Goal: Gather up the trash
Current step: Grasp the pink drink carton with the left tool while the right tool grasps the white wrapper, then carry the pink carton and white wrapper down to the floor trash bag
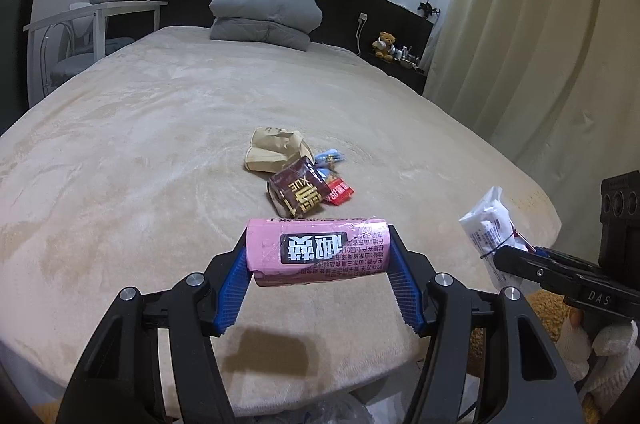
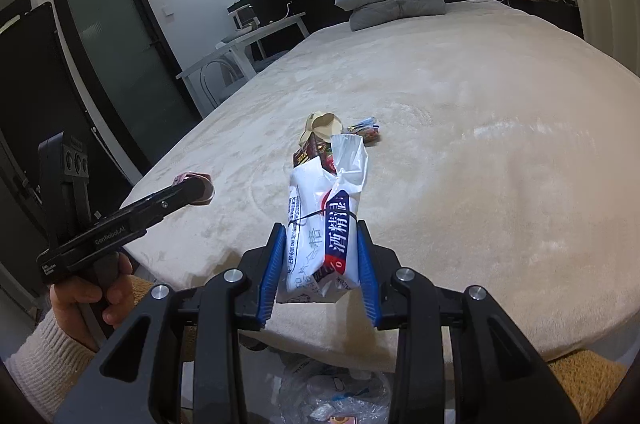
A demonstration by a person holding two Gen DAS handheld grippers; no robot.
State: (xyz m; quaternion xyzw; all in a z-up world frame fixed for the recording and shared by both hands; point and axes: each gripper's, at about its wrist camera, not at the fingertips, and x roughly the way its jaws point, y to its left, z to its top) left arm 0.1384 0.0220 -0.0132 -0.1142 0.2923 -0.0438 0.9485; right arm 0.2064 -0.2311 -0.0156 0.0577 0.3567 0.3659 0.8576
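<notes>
My left gripper (image 1: 318, 254) is shut on a pink snack packet (image 1: 318, 250), held crosswise between its blue pads above the near edge of the bed. My right gripper (image 2: 322, 258) is shut on a white wipes pack (image 2: 320, 224) with a red and blue label, standing upright between its pads. Each gripper shows in the other's view: the right gripper (image 1: 516, 256) with its white pack (image 1: 486, 228) at the right, the left gripper (image 2: 192, 190) with the pink packet (image 2: 192, 180) at the left. More trash lies mid-bed: a crumpled paper bag (image 1: 276, 148), a brown wrapper (image 1: 298, 194), small red and blue wrappers (image 1: 336, 176).
The beige bed (image 1: 160, 128) fills both views, with grey folded bedding (image 1: 264, 18) at the headboard. A clear plastic bag with rubbish (image 2: 336, 396) sits on the floor below the bed's near edge. A white desk (image 1: 96, 12) stands left, curtains (image 1: 540, 24) right, a dark door (image 2: 120, 36) far left.
</notes>
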